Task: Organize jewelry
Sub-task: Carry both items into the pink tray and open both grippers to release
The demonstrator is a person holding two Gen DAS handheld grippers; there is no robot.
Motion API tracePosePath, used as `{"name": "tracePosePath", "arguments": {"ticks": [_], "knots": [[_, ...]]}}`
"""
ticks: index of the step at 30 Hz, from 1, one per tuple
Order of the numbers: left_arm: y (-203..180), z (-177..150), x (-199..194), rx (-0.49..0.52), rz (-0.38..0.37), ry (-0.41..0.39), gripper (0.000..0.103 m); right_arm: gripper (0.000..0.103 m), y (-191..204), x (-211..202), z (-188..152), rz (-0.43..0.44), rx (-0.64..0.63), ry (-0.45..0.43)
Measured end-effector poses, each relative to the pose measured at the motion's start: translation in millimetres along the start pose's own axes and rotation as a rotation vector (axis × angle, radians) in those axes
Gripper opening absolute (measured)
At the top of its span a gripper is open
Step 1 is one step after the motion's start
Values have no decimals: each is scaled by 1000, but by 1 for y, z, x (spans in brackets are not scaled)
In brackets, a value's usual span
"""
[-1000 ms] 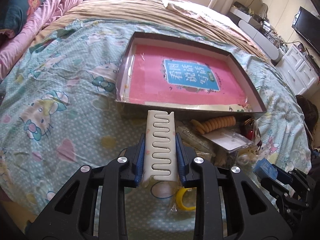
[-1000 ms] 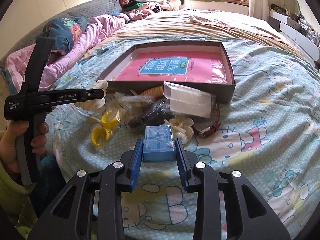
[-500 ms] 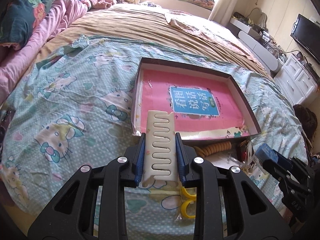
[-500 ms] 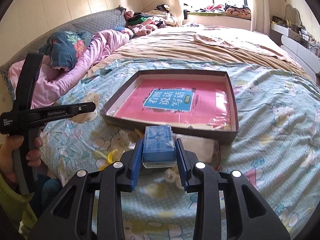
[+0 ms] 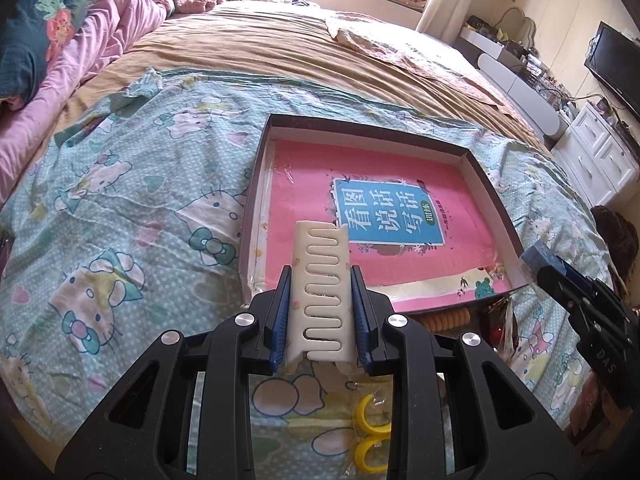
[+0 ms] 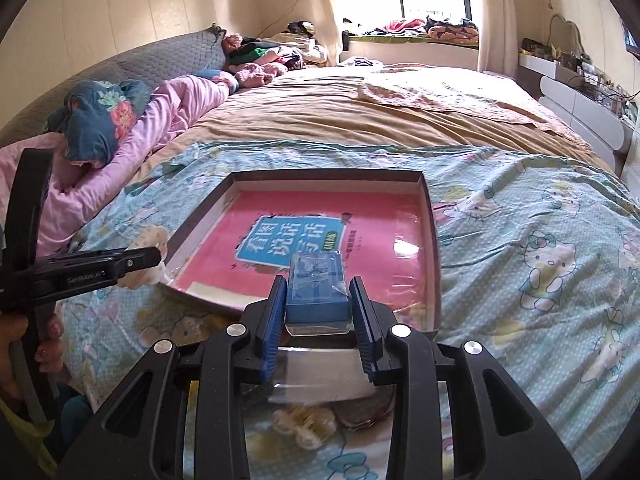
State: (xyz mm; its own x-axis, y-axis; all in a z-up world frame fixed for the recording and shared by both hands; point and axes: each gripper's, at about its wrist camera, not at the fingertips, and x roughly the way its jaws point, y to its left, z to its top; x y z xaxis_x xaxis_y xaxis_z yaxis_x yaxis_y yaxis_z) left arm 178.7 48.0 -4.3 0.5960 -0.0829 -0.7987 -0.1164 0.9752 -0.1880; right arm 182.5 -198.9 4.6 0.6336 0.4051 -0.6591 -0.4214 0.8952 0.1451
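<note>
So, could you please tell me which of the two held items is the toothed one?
The cream hair clip in the left tongs has interlocking teeth; the right tongs hold a plain blue box in clear wrap.

Black hand-held grippers with blue finger pads

The left gripper [image 5: 319,312] and right gripper [image 6: 319,322] have black angular frames, ribbed blue pads [image 5: 279,320], round silver screws [image 6: 235,329] and white lettering; a bare-skinned hand [image 6: 16,344] shows beside a yellow-green sleeve.

A cream hair clip [image 5: 320,292] stands clamped in the left hand-held gripper [image 5: 320,308]; a blue wrapped box [image 6: 317,292] sits pinched in the right hand-held gripper [image 6: 318,312].
</note>
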Motion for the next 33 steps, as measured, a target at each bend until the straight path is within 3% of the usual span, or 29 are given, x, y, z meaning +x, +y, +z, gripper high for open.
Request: {"name": "tracePosePath", "arguments": {"ticks": [23, 33], "knots": [[-1, 12, 48, 10, 1, 71, 20, 31, -33, 72, 5, -63, 57, 101], [-1, 11, 55, 9, 4, 85, 20, 34, -41, 82, -4, -72, 85, 144]]}}
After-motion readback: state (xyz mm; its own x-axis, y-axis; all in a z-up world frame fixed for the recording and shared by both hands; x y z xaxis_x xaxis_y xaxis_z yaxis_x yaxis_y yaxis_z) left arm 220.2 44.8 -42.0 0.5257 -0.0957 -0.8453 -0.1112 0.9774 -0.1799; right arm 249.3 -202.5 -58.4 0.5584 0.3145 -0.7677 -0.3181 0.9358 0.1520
